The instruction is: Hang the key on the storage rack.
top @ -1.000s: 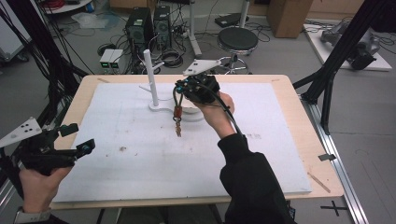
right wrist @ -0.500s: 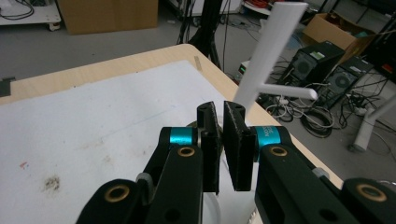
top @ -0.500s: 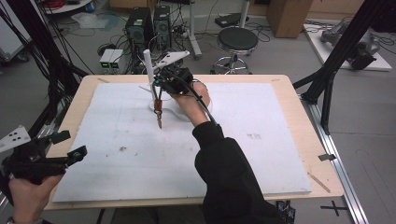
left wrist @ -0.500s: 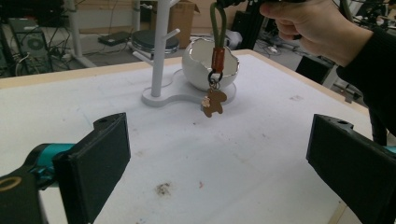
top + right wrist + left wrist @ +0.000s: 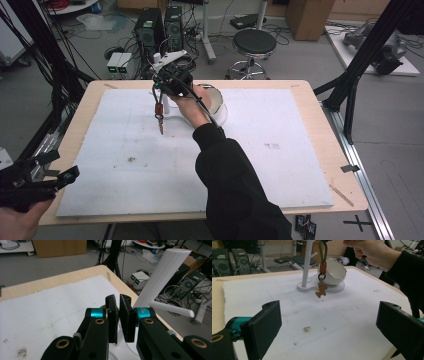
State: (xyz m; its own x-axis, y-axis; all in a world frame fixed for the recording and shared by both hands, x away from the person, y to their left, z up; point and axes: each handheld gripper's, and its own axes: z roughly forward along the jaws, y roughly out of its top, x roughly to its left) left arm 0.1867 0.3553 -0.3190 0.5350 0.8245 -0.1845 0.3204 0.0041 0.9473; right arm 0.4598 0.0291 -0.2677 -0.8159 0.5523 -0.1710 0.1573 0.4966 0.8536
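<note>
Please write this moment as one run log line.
right tool: shut on keychain | keychain: hangs beside white stand | left tool: open, empty

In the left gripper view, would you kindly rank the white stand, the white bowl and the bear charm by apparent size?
1. white stand, tallest, though its top is cut off.
2. white bowl.
3. bear charm, clearly smallest, even though it hangs nearer the camera.

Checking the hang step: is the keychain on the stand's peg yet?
No. The keychain hangs free from the right gripper, beside the stand.
</note>
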